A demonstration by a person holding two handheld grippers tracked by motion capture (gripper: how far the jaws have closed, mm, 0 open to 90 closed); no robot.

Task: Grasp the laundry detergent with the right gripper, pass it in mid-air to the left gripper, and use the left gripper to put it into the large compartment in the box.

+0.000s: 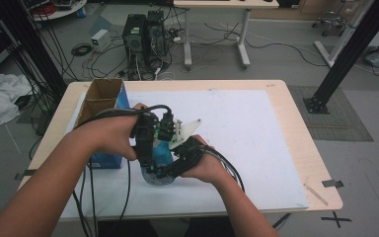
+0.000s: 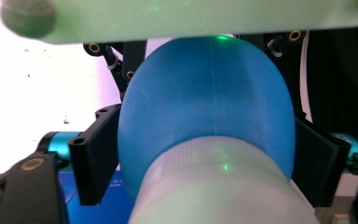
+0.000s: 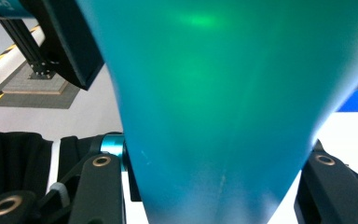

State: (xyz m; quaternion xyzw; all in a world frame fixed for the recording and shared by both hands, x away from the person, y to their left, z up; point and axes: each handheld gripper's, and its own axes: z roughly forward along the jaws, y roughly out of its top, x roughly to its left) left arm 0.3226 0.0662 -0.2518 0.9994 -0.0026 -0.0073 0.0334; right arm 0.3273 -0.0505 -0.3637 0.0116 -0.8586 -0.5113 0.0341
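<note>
A translucent blue bottle (image 1: 161,159) is held over the white mat near the table's front, between both hands. In the left gripper view its rounded blue body (image 2: 205,107) runs into a pale ridged neck or cap, and my left gripper (image 2: 205,161) is shut on it, one black jaw pressed to each side. My left gripper (image 1: 147,148) comes at it from the left in the high view. My right gripper (image 1: 171,170) meets it from the right. In the right gripper view the bottle (image 3: 214,84) sits between the two jaws of my right gripper (image 3: 214,191), shut on it.
An open-topped blue cardboard box (image 1: 101,98) stands at the table's left, just behind the left hand. The white mat (image 1: 256,133) covers most of the wooden table (image 1: 296,123). Cables trail off the front edge. Computer towers (image 1: 143,34) stand on the floor beyond.
</note>
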